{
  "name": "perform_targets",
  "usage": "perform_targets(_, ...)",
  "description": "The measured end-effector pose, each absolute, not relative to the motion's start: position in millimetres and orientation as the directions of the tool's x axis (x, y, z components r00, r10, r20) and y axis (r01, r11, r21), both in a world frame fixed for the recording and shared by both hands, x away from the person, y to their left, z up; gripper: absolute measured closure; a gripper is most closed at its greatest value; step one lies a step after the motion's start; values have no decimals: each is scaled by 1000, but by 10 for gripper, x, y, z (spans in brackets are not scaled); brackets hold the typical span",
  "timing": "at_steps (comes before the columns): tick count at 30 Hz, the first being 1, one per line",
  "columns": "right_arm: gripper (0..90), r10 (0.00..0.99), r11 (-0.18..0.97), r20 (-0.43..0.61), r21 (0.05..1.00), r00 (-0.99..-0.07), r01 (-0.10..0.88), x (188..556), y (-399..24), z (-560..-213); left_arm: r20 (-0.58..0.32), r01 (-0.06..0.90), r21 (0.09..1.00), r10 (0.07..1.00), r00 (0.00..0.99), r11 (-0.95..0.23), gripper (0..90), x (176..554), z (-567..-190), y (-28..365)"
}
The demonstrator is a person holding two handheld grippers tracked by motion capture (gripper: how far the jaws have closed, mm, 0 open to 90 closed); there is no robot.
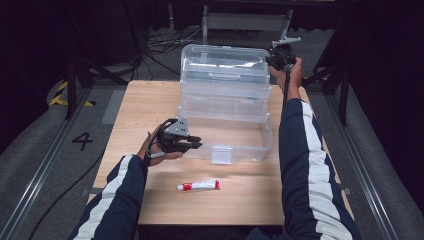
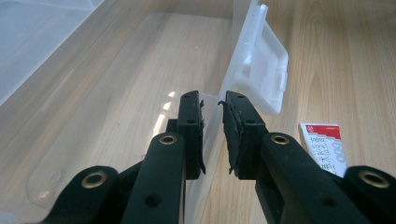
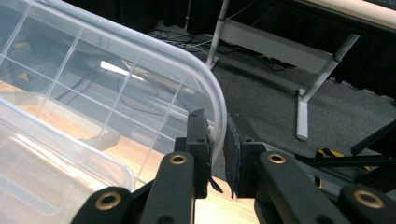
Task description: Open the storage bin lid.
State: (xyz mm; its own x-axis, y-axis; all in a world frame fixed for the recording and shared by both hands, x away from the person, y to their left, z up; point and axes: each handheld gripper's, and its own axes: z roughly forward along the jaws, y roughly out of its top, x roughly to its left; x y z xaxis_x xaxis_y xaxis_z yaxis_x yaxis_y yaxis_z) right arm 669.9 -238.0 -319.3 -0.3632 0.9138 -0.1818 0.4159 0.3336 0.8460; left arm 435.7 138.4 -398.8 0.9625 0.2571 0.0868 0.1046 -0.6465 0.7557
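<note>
Now both arms reach over the table (image 1: 150, 100), sleeves coming in from the near edge. The left forearm lies low and bent inward, its hand (image 1: 159, 149) wrapped round the left gripper (image 1: 192, 143), which points level toward the right at the box (image 1: 235, 135). In the left gripper view the jaws straddle the clear front wall of the box (image 2: 140, 70), pressed nearly together and pinching that thin wall between the pads, just beside the white latch (image 2: 261, 74) that hangs off the rim. The right arm stretches straight out along the right side of the box, hand (image 1: 292, 75) raised at the far end, holding the right gripper (image 1: 280, 59) up at the top corner of the lid (image 1: 225, 62). That lid stands upright behind the box. In the right gripper view the jaws are closed on the curved rim of the lid (image 3: 212, 93), the edge caught between the pads. The box sits at the middle of the table, open. A tube (image 1: 199, 185) with a red end lies flat on the wood near the front edge, apart from the box and between the two sleeves; its label (image 2: 327, 149) shows beside the left jaws.
</note>
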Motion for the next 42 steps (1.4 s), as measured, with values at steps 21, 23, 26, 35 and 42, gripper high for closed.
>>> perform_targets(21,807,908,341,-153,811,-389,476,6816,-2456,-3319,89,94,748,240,967,-657,760,4376,-4007,1346)
perform_targets(23,813,906,350,-162,805,-390,479,6808,-2485,-3310,106,95,743,256,961,-662,751,4380,-4010,1331)
perform_targets(26,813,908,348,-163,806,-386,479,6787,-2524,-3303,97,95,747,248,964,-658,756,4398,-4015,1330)
perform_targets(35,790,905,352,-170,814,-390,462,6684,-2593,-3266,87,98,751,246,965,-653,758,4412,-4018,1334)
perform_targets(42,772,898,359,-175,822,-404,442,6507,-2631,-3209,91,103,750,256,962,-654,753,4394,-4017,1329)
